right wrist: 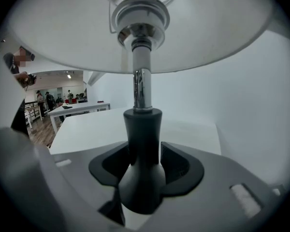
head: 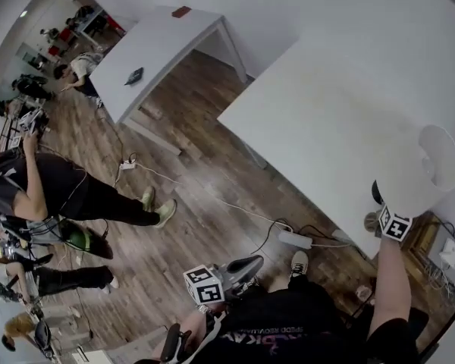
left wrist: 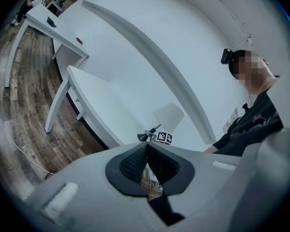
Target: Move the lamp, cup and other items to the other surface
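Note:
The lamp has a white shade, a chrome stem and a black base. It hangs at the right end of the big white table, with my right gripper shut on it from below. In the right gripper view both pads press the black base neck inside my right gripper, and the shade spreads overhead. My left gripper is low near my body, over the floor. Its jaws meet at the tips with nothing between them. The lamp shade shows beyond them.
A second white table stands far left with a dark item and a small brown item on it. A person stands on the wooden floor at left. A power strip and cables lie below the near table's edge.

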`<state>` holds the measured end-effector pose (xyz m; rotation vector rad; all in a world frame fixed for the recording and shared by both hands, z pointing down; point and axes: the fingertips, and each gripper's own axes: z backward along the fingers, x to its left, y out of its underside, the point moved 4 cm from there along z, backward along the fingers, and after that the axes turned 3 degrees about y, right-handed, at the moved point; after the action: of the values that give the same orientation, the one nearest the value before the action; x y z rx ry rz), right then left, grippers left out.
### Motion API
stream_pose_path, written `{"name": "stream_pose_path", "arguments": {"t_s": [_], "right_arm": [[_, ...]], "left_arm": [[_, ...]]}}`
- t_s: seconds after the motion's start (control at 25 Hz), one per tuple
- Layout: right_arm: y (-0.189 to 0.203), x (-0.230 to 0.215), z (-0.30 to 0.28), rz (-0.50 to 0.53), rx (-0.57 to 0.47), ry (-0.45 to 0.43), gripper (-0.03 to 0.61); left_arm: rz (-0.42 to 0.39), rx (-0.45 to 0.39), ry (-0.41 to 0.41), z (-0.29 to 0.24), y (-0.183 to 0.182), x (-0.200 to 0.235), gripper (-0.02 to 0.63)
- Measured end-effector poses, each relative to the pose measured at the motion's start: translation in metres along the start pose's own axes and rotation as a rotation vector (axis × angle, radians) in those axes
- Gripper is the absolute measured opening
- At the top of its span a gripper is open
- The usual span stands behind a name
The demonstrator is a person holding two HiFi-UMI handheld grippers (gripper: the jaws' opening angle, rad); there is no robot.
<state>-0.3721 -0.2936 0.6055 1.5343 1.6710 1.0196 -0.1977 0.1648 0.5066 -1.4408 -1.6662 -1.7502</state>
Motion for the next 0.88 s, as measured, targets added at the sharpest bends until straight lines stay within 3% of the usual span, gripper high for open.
{"name": "stream_pose_path", "arguments": {"t_s": [0.16,0.44,0.88], "right_arm": [[-0.002,0.022,-0.013,0.039,-0.028,-0.072,0.173],[-0.004,0.029,-0.017,0.088,-0.048,-0.125,0.172],[-0.004,0.028,-0.014,0.079,-0.05,-0.094,0.164]], "left_arm": [[-0.026,-0.028,-0.014,0.004,0.0,-0.006,-0.005],[-0.019,-0.038,-0.037,-0.003,0.004,-0.006,-0.005],[-0.048,-0.001,-0.049,-0.002,0.0,-0.018,-0.005]]}}
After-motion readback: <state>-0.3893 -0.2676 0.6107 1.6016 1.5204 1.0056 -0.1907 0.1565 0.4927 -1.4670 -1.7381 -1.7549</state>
